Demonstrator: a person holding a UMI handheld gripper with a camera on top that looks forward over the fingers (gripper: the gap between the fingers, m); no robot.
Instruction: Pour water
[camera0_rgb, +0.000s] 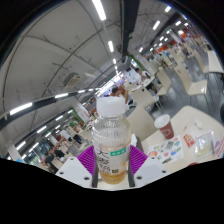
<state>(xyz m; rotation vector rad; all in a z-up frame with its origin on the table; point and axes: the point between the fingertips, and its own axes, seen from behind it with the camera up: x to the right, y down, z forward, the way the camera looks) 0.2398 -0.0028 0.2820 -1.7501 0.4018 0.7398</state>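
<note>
A clear plastic bottle (111, 143) with a white cap and a white-and-green label stands between my fingers, holding a little yellowish liquid at its bottom. Both purple pads (87, 157) press against its sides, so my gripper (111, 160) is shut on the bottle. The bottle is held upright and lifted, with the view tilted. A paper cup (163, 124) with a white rim stands on a table to the right, beyond the fingers.
The table (190, 132) to the right also carries coloured paper sheets (172, 148). Behind is a large hall with rows of tables, chairs and ceiling strip lights.
</note>
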